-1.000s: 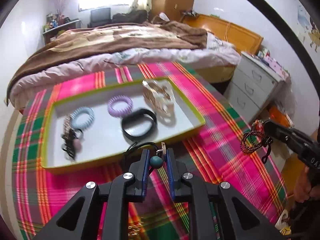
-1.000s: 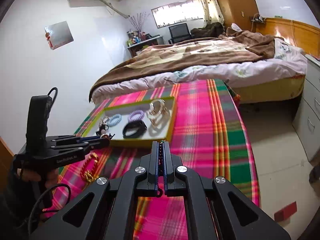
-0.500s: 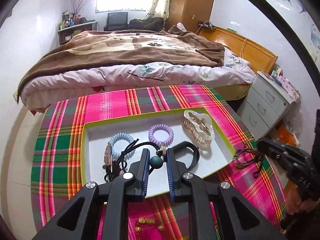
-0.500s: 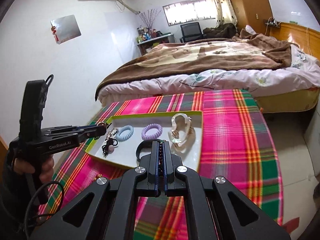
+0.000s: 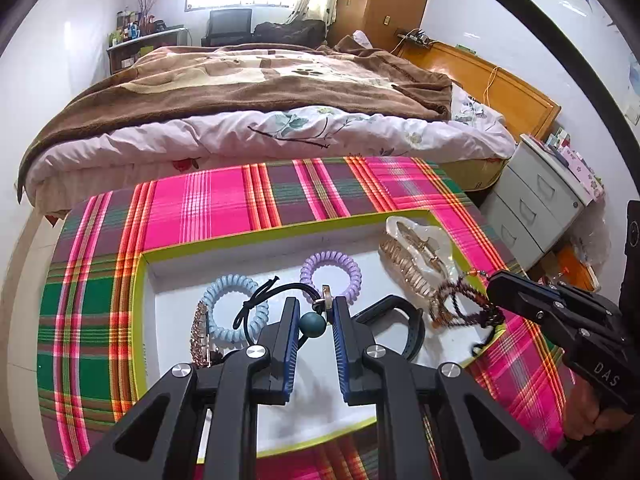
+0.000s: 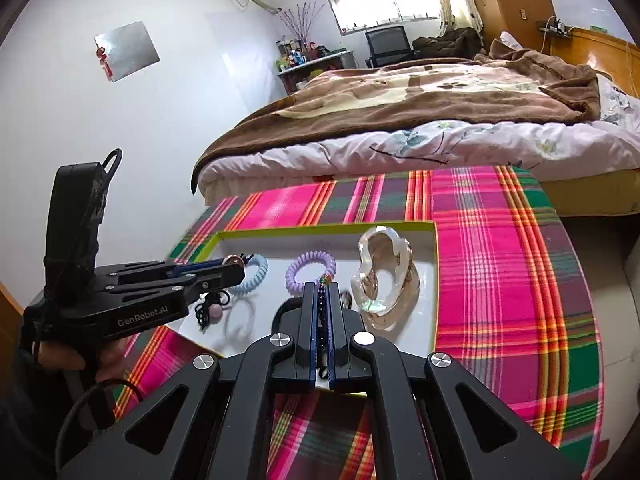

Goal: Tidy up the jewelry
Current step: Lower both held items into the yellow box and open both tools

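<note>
A white tray with a lime rim [image 5: 280, 233] [image 6: 320, 227] lies on the plaid cloth. My left gripper [image 5: 315, 308] [image 6: 239, 270] hovers over the tray's near left part, shut on the teal bead [image 5: 313, 325] of a black cord [image 5: 260, 300]. My right gripper [image 6: 321, 290] [image 5: 494, 280] is shut on a dark beaded bracelet [image 5: 460, 306], which dangles over the tray's right end. In the tray lie a blue coil tie [image 5: 234, 308], a purple coil tie [image 5: 331, 276] [image 6: 310, 272], a clear claw clip [image 5: 416, 256] [image 6: 384, 276] and a black band [image 5: 404, 322].
A sparkly clip [image 5: 201, 330] lies at the tray's left side, and a black tie with a pink bead [image 6: 212, 308] beside it. A bed [image 5: 260, 92] stands behind the table, grey drawers [image 5: 536, 208] to the right. A person's hand [image 5: 584, 416] holds each gripper.
Both grippers have moved forward from over the cloth to over the tray, each keeping its hold. The bracelet now hangs over the tray's right end instead of beside the table edge.
</note>
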